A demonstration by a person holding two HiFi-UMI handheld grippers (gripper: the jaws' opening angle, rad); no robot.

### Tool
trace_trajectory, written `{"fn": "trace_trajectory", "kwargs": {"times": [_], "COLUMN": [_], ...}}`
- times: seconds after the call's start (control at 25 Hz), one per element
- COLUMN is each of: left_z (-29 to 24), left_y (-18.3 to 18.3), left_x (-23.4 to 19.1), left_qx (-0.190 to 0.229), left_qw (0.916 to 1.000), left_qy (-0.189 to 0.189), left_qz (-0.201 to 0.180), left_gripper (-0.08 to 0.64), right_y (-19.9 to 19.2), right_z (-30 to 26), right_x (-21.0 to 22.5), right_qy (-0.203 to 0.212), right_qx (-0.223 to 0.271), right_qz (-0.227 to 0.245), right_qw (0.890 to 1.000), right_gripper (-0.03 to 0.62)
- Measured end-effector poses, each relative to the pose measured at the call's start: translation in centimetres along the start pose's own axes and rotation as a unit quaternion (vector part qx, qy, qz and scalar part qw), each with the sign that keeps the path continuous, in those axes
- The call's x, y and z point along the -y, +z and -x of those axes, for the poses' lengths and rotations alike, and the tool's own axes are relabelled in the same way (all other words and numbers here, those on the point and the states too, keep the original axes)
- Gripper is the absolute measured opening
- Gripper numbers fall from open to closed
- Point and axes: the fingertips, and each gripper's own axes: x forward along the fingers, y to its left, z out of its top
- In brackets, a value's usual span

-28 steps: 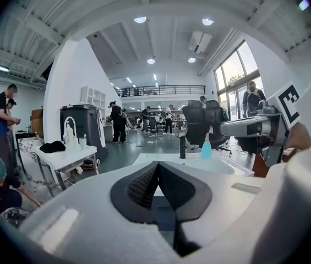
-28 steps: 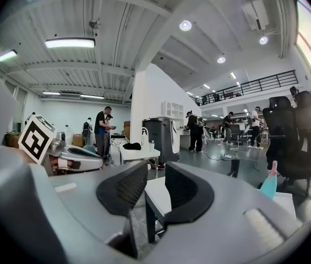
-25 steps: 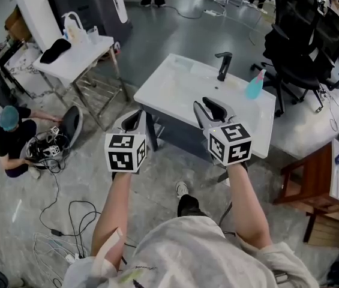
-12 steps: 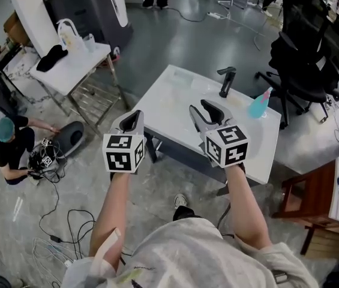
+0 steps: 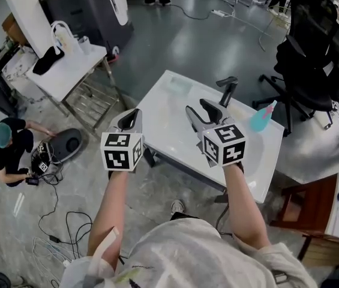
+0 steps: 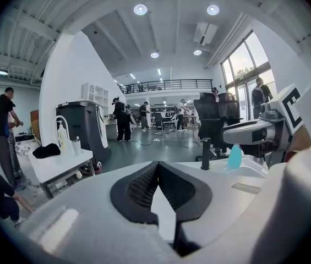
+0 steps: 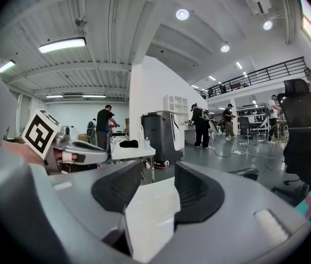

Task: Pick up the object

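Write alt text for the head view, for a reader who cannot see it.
Seen from above, a person holds a left gripper and a right gripper at the near edge of a white sink top bearing a black faucet and a teal spray bottle. The right gripper's jaws have just been opening with nothing between them; the left's are together, empty.

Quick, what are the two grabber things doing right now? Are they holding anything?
Left gripper: jaws closed, holding nothing.
Right gripper: jaws open, just been opening, nothing between them.
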Motion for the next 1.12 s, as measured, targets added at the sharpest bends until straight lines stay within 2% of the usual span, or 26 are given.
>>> {"fn": "trace_trajectory", "kwargs": {"times": [0.6, 1.12], "left_z": [-6.0, -11.6], "left_y": [2.4, 2.7], "left_x": [0.4, -1.8], "left_qx": [0.0, 0.008], "left_qw": [0.9999, 1.0], "left_qy": [0.013, -0.004], "left_qz": [0.0, -0.004], "left_gripper": [0.002, 0.002], "right_y": [0.7, 0.1], "right_z": [-3.3, -7.3], "right_x": [5.1, 8.6], "right_qy": [0.015, -0.012], "right_qx": [-0.002, 0.0], "right_qz": [0.001, -0.002], "right_qw": [1.0, 1.0], "right_gripper": [0.21, 0.225]}}
